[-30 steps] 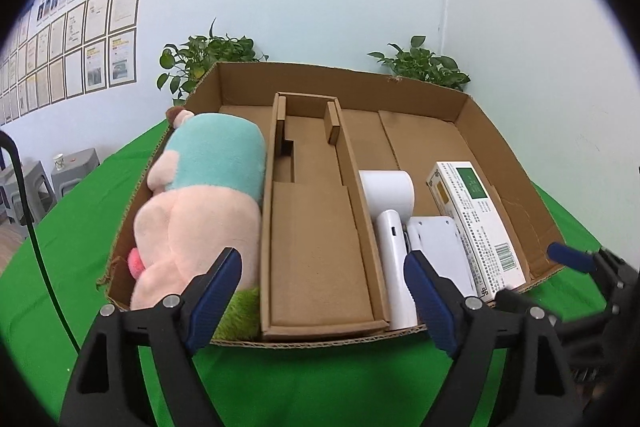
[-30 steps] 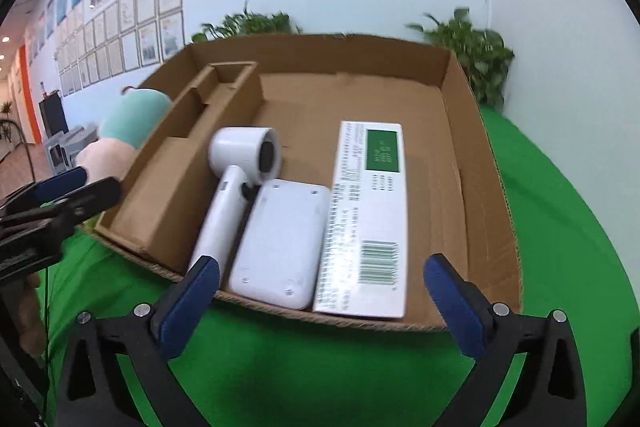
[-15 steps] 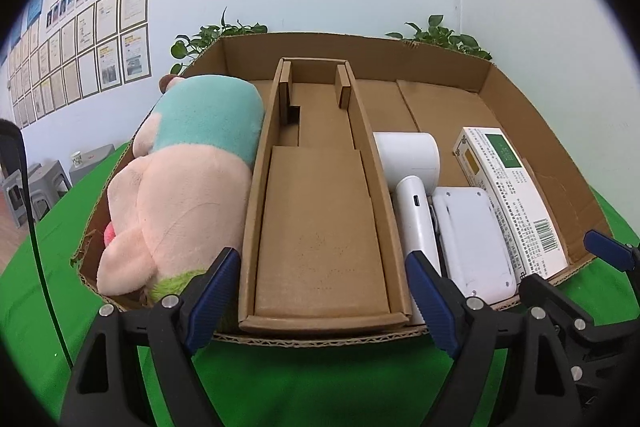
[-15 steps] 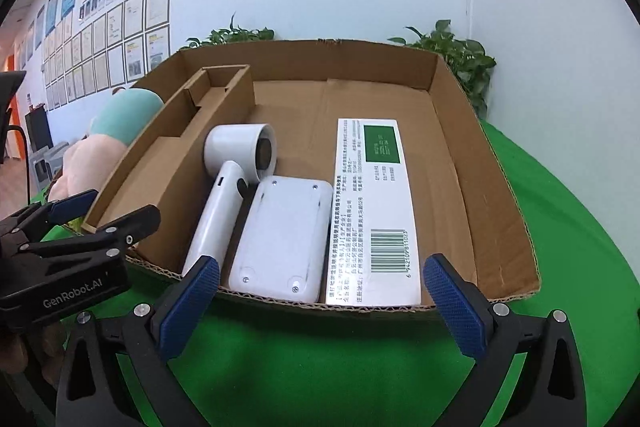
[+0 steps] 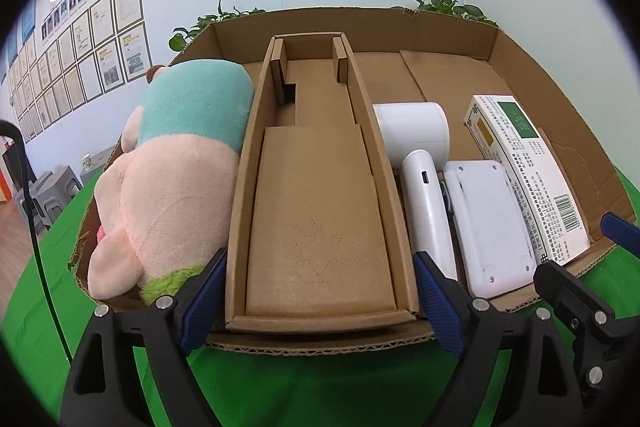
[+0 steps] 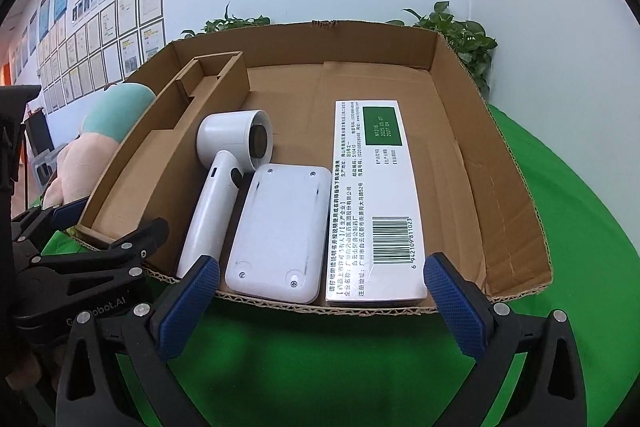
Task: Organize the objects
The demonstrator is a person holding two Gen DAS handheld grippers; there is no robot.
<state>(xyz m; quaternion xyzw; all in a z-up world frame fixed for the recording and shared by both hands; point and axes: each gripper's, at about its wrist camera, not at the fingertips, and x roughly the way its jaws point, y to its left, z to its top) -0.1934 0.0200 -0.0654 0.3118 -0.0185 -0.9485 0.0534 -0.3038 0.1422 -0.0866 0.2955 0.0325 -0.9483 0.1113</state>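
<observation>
Green table (image 6: 580, 227): 1 box (image 6: 460, 83), 4 items.

The cardboard box (image 6: 460, 115) and its inner cardboard insert (image 5: 320, 211) are showing plain brown. The plush toy (image 5: 176, 183) is wearing pale pink with a teal band and a lime-green fringe. The hair dryer (image 6: 224, 183) and the flat case (image 6: 280, 231) beside it are showing white. The carton (image 6: 372, 203) is showing white with a dark green panel, black print and a black barcode. The tabletop (image 6: 360, 367) is lying bright green. Each hand-held gripper, left (image 5: 320, 303) and right (image 6: 320, 299), is showing black arms with blue textured pads.
</observation>
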